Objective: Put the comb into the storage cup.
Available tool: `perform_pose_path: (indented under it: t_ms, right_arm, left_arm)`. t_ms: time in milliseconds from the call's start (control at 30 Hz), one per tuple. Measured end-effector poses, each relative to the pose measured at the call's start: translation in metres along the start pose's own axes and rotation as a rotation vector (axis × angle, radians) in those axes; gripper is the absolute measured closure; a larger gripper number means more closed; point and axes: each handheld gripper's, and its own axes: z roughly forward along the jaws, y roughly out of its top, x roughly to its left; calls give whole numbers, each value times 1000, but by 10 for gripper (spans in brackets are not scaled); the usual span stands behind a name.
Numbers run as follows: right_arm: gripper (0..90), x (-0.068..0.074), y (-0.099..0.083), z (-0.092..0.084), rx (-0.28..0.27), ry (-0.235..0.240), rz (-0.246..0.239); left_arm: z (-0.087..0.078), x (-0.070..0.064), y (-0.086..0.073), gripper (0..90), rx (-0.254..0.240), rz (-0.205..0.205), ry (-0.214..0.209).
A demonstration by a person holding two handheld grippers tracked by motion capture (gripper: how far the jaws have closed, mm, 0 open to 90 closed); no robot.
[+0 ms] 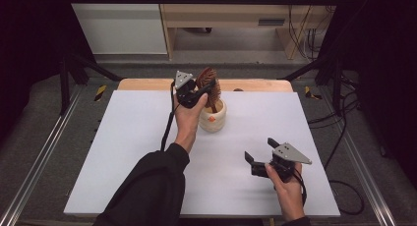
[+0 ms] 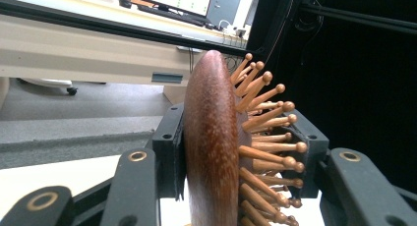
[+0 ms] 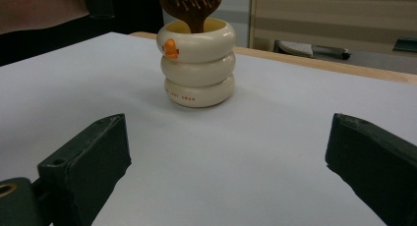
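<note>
Now left gripper point(image 1: 196, 94) squeezes wooden hairbrush point(image 1: 208, 83) by head, handle down in cream ring cup point(image 1: 213, 119) at far middle of white table point(image 1: 123, 152). Right gripper point(image 1: 263, 155) waits near right, jaws wide, holding nothing. Keep brush straight, move slowly so cup won't tip.

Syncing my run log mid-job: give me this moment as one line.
left gripper: shut on wooden hairbrush | hairbrush handle in cream ring-shaped cup | right gripper: open, idle over white table
</note>
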Motion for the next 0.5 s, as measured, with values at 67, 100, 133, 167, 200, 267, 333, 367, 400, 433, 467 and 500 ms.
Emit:
perform_pose_path:
  t_ms: [67, 100, 133, 167, 200, 267, 333, 367, 400, 433, 467, 500]
  right_arm:
    - [34, 0, 0, 0, 0, 0, 0]
    - [34, 0, 0, 0, 0, 0, -1]
    - [34, 0, 0, 0, 0, 0, -1]
    - [33, 0, 0, 0, 2, 2, -3]
    - [33, 0, 0, 0, 1, 4, -4]
    - [34, 0, 0, 0, 2, 4, -4]
    - [34, 0, 0, 0, 3, 4, -4]
    - [33, 0, 0, 0, 3, 2, -3]
    - [33, 0, 0, 0, 3, 2, -3]
    - [33, 0, 0, 0, 3, 2, -3]
    - [33, 0, 0, 0, 4, 2, -3]
    - [33, 0, 0, 1, 4, 2, -4]
  left_arm:
    - [0, -1, -1, 506, 1, 0, -2]
    - [0, -1, -1, 505, 1, -1, -4]
    - [0, -2, -1, 505, 1, -3, -6]
    - [1, -3, -2, 505, 0, -5, -9]
    - [1, -3, -2, 505, 1, -5, -9]
    - [1, -4, -3, 505, -1, -5, -9]
    - [1, -4, -3, 505, -4, -5, -8]
    - [1, -4, -3, 505, -4, -5, -9]
    - [1, -4, -3, 505, -4, -5, -9]
    - [1, -4, -3, 505, -5, -5, -9]
    - [1, -3, -3, 505, -3, -4, -9]
    - [1, -3, -3, 504, -4, -6, -9]
